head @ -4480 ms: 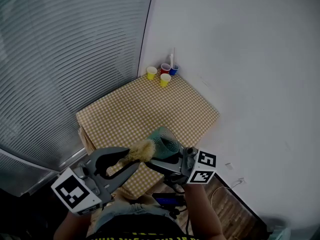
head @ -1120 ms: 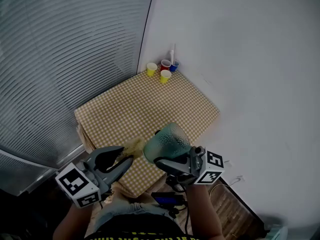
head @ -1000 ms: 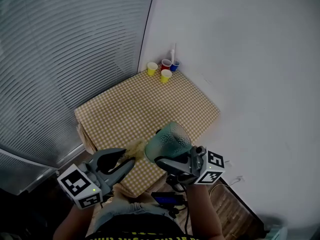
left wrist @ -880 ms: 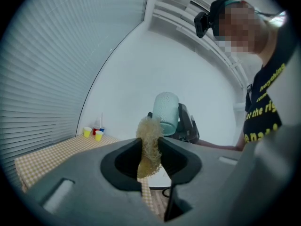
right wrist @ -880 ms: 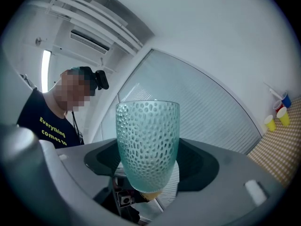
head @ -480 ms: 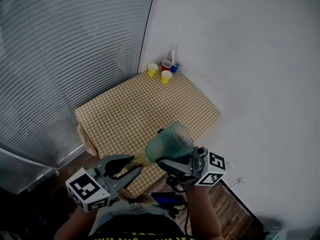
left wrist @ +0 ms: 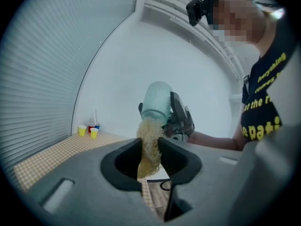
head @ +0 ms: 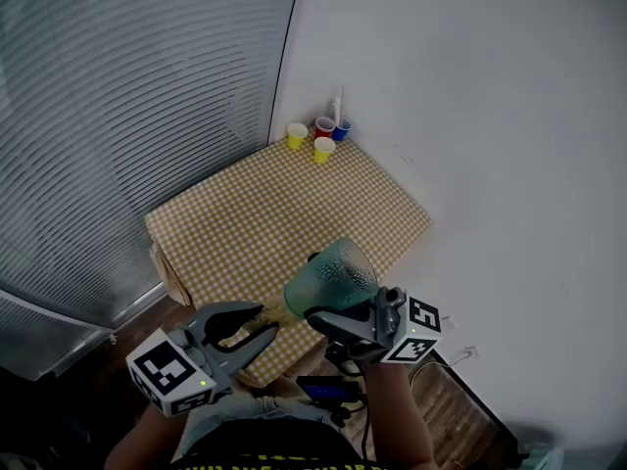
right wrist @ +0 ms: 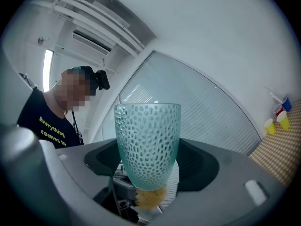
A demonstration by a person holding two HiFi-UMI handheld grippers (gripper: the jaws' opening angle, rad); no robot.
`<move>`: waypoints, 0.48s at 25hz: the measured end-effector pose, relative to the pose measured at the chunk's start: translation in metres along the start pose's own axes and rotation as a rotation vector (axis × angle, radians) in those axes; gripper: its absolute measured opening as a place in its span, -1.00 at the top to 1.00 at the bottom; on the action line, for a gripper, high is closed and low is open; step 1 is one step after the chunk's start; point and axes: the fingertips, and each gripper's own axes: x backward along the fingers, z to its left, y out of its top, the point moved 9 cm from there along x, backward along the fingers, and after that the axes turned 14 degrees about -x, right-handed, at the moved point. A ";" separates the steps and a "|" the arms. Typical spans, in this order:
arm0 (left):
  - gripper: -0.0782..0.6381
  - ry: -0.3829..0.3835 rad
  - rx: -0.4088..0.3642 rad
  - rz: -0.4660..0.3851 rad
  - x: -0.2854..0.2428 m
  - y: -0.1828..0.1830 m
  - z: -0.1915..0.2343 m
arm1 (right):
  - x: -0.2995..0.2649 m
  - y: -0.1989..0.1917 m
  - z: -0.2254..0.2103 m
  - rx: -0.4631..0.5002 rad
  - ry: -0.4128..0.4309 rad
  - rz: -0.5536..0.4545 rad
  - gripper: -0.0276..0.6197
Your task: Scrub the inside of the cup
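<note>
A teal dimpled glass cup [head: 330, 270] hangs in the air over the table's near edge, with my right gripper [head: 331, 314] shut on it. It fills the space between the jaws in the right gripper view [right wrist: 147, 145]. My left gripper [head: 261, 323] is shut on a frayed yellow scrubber [left wrist: 149, 136] and points at the cup from the lower left. The scrubber's tip [head: 278, 310] meets the cup's lower, narrower end. Seen from the right gripper, the scrubber [right wrist: 149, 197] shows just below that end. I cannot tell whether any of it reaches inside.
A table with a yellow checked cloth [head: 274, 209] lies below. Several small paper cups [head: 321, 137], yellow, red and blue, stand with a white stick at its far corner. Window blinds [head: 118, 116] run along the left, a white wall on the right, wooden floor [head: 460, 399] beyond the table.
My left gripper has slid a little to the right and lower in the head view, closer under the cup. The cup and right gripper have stayed put over the last second.
</note>
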 end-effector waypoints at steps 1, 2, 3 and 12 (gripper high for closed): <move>0.49 0.008 0.003 0.000 0.000 0.000 0.003 | 0.000 0.000 0.001 -0.002 0.004 -0.003 -0.20; 0.49 0.015 0.009 -0.002 0.001 0.001 0.006 | 0.001 0.000 0.002 -0.003 0.009 -0.005 -0.19; 0.49 0.021 0.020 -0.008 0.001 0.001 0.009 | 0.001 0.000 0.003 -0.003 0.012 -0.006 -0.19; 0.49 -0.022 0.027 -0.005 -0.002 0.002 0.002 | 0.002 0.001 0.000 0.003 -0.013 -0.018 -0.19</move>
